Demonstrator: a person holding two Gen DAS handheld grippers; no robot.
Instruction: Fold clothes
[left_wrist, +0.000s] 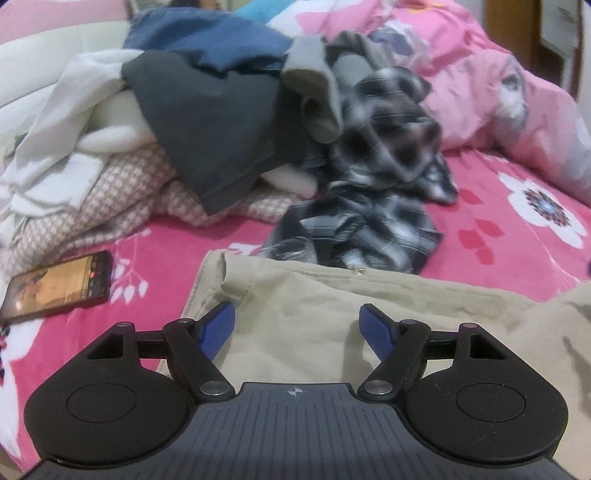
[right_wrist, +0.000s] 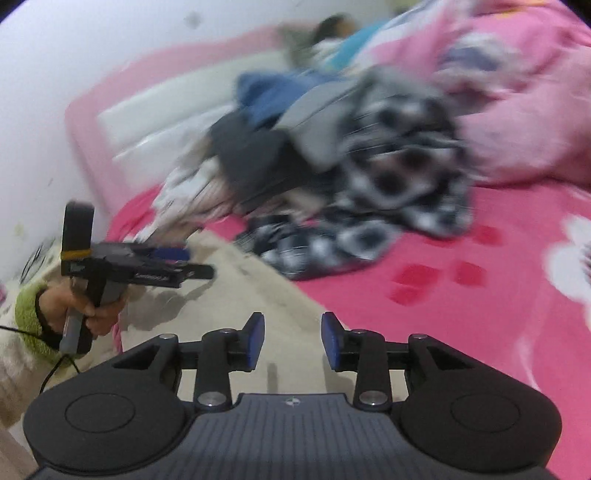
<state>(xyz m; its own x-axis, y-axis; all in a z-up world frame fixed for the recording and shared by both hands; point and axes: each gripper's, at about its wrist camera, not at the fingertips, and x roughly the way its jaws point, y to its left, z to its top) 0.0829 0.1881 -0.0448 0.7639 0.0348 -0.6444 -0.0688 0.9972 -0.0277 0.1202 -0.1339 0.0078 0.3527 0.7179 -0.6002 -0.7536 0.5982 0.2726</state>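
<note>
Khaki garment (left_wrist: 332, 314) spread flat on bedsheet (left_wrist: 498, 243) for folding; left gripper (left_wrist: 297, 326) agape, right gripper (right_wrist: 292, 341) parted (both empty), poised above.

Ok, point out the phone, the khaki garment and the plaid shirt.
phone (left_wrist: 59, 284), left wrist view, middle of screen.
khaki garment (left_wrist: 303, 314), left wrist view, flat middle.
plaid shirt (left_wrist: 384, 155), left wrist view, crumpled middle.

A bed fills the scene under a pink sheet (left_wrist: 498, 236) printed with white flowers. A pink quilt (left_wrist: 498, 96) is bunched at the far right. A white wall (right_wrist: 55, 92) (faintly marked) runs along the left, against a pink-and-white headboard (right_wrist: 147, 122). Light is soft and even.
</note>
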